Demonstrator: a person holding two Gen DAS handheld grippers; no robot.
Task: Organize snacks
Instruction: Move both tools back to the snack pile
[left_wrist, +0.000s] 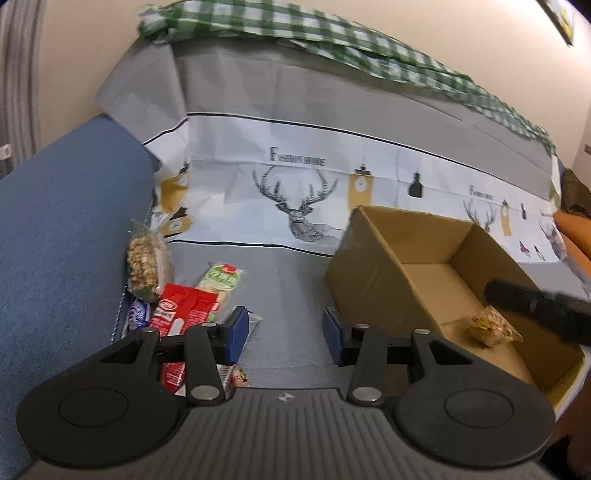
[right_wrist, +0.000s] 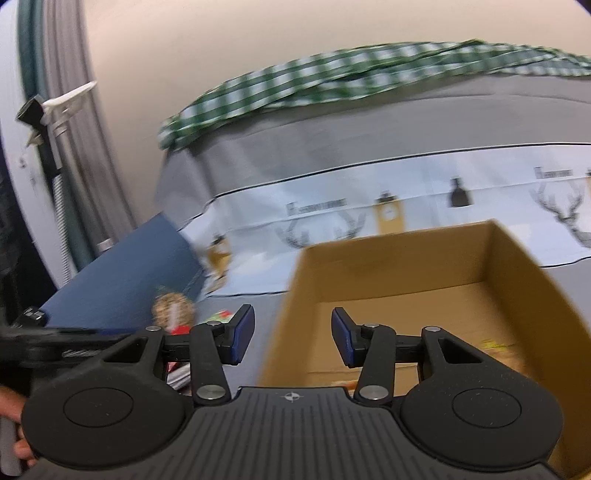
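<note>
Both claws stand apart and empty, the left claw (left_wrist: 284, 334) near the snack pile (left_wrist: 177, 295) at left, the right claw (right_wrist: 293, 334) over the cardboard box (left_wrist: 424, 266) holding one wrapped snack (left_wrist: 493, 328), seemingly ready to ferry more.

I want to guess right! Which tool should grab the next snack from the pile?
Probably the left tool. It is open, with nothing in it, right beside the snack pile, and the red packet lies by its finger. The right tool is also open, but it is over the edge of the cardboard box, farther from the pile.
</note>
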